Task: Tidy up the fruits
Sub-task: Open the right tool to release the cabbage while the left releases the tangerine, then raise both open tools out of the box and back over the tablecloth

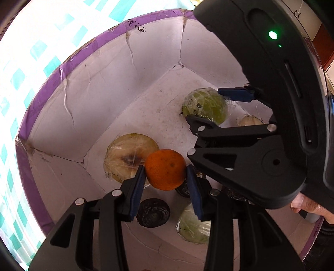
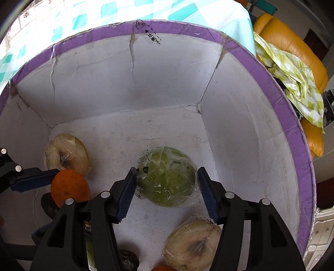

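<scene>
A white cardboard box with a purple rim (image 1: 41,104) (image 2: 229,41) fills both views. My left gripper (image 1: 166,181) is shut on an orange (image 1: 165,169), held above the box floor; its blue pads press the orange's two sides. In the right wrist view the orange (image 2: 71,187) shows at the left edge. My right gripper (image 2: 168,189) is shut on a green fruit in clear wrap (image 2: 167,177), its pads against the wrap on both sides. The left wrist view shows the right gripper (image 1: 210,108) on that green fruit (image 1: 205,106), deeper in the box.
On the box floor lie two pale halved fruits in wrap (image 2: 66,154) (image 2: 194,244), dark wrinkled fruits (image 1: 153,212) and another green wrapped piece (image 1: 194,227). The box stands on a teal checked cloth (image 2: 83,16). To the right is an orange sofa (image 2: 292,41) with a green checked cloth.
</scene>
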Demonstrator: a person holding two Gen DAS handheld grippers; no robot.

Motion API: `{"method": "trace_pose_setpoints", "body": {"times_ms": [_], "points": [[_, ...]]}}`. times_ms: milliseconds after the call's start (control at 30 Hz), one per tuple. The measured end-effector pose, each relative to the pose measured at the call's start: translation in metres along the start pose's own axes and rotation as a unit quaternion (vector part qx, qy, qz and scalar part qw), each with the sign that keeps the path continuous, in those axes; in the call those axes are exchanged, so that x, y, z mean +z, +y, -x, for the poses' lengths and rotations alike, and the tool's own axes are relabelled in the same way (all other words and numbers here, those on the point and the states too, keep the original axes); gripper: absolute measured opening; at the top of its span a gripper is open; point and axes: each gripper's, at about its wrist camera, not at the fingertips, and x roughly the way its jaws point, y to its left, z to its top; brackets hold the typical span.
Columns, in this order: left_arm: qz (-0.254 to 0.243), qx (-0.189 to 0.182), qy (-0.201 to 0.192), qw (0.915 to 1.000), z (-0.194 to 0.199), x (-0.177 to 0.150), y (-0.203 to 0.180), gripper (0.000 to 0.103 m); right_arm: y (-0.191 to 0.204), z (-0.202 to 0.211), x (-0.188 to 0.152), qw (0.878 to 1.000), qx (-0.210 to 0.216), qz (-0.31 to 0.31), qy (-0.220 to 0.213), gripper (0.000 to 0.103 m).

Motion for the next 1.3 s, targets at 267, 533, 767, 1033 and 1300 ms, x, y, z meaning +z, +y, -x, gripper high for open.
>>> {"method": "trace_pose_setpoints", "body": {"times_ms": [267, 533, 767, 1033, 1300], "points": [[-0.003, 0.002, 0.003, 1.0, -0.003, 0.011, 0.0, 0.043, -0.001, 0.001, 0.002, 1.0, -0.003, -0.003, -0.007, 0.067], [0.001, -0.004, -0.008, 1.0, 0.007, 0.006, -0.003, 0.05, -0.004, 0.0, 0.005, 1.0, -0.008, -0.005, -0.01, 0.07], [0.004, -0.027, -0.047, 0.9985, 0.022, -0.002, 0.0, 0.061, -0.012, 0.009, 0.008, 0.999, -0.011, -0.017, -0.035, 0.079], [-0.001, -0.041, -0.097, 0.9945, 0.042, -0.013, 0.0, 0.064, -0.011, 0.02, 0.008, 0.998, -0.015, -0.02, -0.062, 0.082], [-0.016, -0.028, -0.148, 0.9884, 0.061, -0.026, -0.003, 0.066, -0.01, 0.024, 0.009, 0.997, -0.012, -0.023, -0.072, 0.084]]}}
